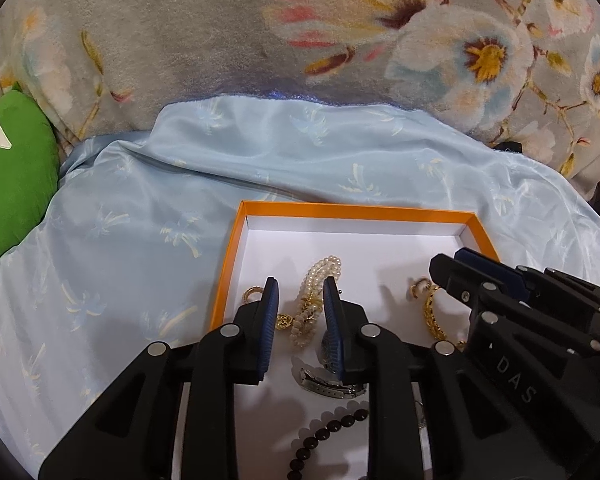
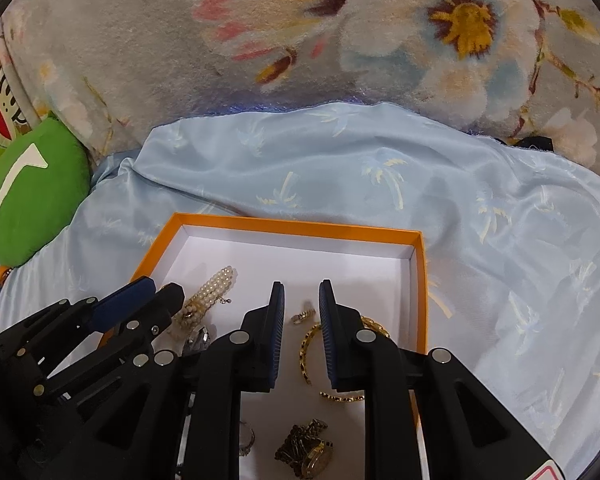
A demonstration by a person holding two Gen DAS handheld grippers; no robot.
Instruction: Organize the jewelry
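Note:
An orange box (image 1: 230, 264) with a white inside lies on a light blue cloth and holds the jewelry. In the left wrist view my left gripper (image 1: 300, 298) is open above a pearl bracelet (image 1: 314, 296), with a gold ring (image 1: 253, 293), a silver watch (image 1: 332, 384) and dark beads (image 1: 332, 428) nearby. In the right wrist view my right gripper (image 2: 301, 300) is open above a gold bangle (image 2: 306, 350) and a small gold earring (image 2: 303, 315). A gold watch (image 2: 308, 448) lies below. The box (image 2: 418, 292) and pearls (image 2: 212, 292) show there too.
A green cushion (image 1: 12, 176) lies at the left, and it shows in the right wrist view (image 2: 32, 192) too. A floral plush blanket (image 1: 260, 40) rises behind the light blue cloth (image 1: 140, 216). The right gripper's body (image 1: 540, 320) crosses the box's right side.

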